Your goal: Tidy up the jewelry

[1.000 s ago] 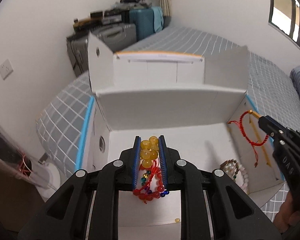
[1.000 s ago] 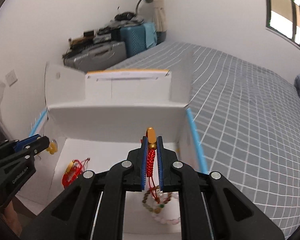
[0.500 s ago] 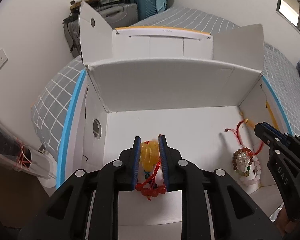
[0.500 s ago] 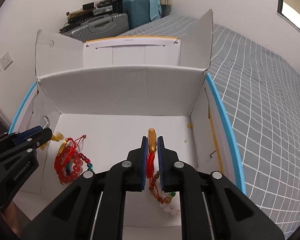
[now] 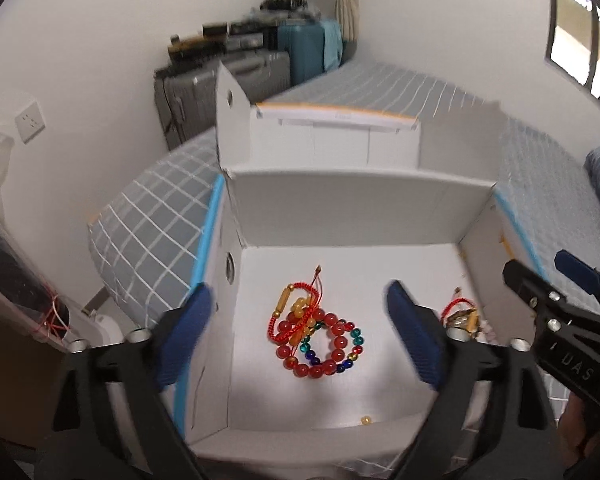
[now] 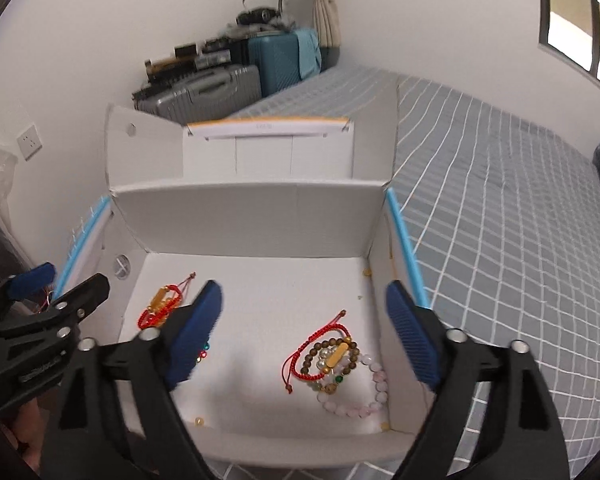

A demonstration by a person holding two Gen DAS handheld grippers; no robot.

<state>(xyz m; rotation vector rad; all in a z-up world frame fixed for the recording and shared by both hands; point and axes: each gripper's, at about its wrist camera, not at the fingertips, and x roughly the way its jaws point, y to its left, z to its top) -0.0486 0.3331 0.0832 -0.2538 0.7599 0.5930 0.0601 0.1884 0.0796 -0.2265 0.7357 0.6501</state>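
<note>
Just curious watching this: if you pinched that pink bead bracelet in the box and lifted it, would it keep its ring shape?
Probably not: the pink bead bracelet looks strung, so it would likely sag. Its round beads may slip. It overlaps the red cord bracelet, which might drag along.

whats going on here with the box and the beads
A person with a claw in each hand is sorting jewelry into a white box on a bed. Both claws are open and empty above the box: the left claw over a heap of red bead bracelets, the right claw over a second heap with brown and pink beads. Both heaps lie on the box floor.
</note>
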